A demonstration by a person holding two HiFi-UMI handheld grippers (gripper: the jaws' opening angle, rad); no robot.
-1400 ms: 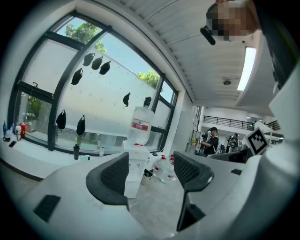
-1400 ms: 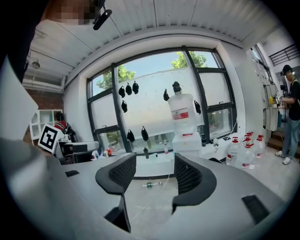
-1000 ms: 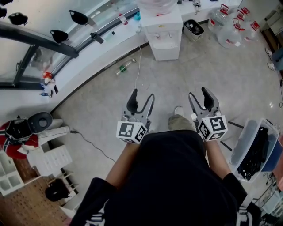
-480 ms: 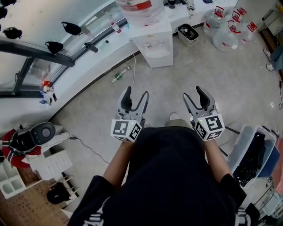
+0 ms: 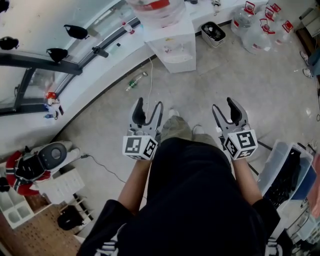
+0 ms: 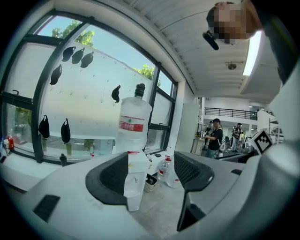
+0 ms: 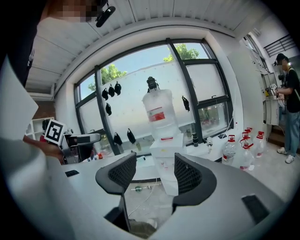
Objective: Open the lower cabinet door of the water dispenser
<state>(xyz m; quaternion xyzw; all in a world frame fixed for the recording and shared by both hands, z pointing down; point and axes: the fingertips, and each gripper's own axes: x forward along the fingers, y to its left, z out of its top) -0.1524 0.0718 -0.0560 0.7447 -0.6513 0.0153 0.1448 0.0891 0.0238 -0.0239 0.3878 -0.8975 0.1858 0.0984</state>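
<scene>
Head view, left to right: my left gripper (image 5: 149,107) reaches out over the grey floor (image 5: 260,95), its jaws spread with nothing between them. A green bottle (image 5: 135,81) lies on the floor near the white window ledge (image 5: 95,75). The water dispenser (image 5: 171,46), with its bottle (image 5: 156,8) on top, stands against that ledge, well ahead of both grippers. My right gripper (image 5: 225,106) is level with the left one, its jaws likewise spread and empty. Spare water jugs (image 5: 256,31) stand at the far right, and a plastic crate (image 5: 278,161) sits beside my right arm. Both gripper views frame the distant dispenser between the open jaws. Its lower cabinet door (image 7: 168,182) faces me and looks shut.
</scene>
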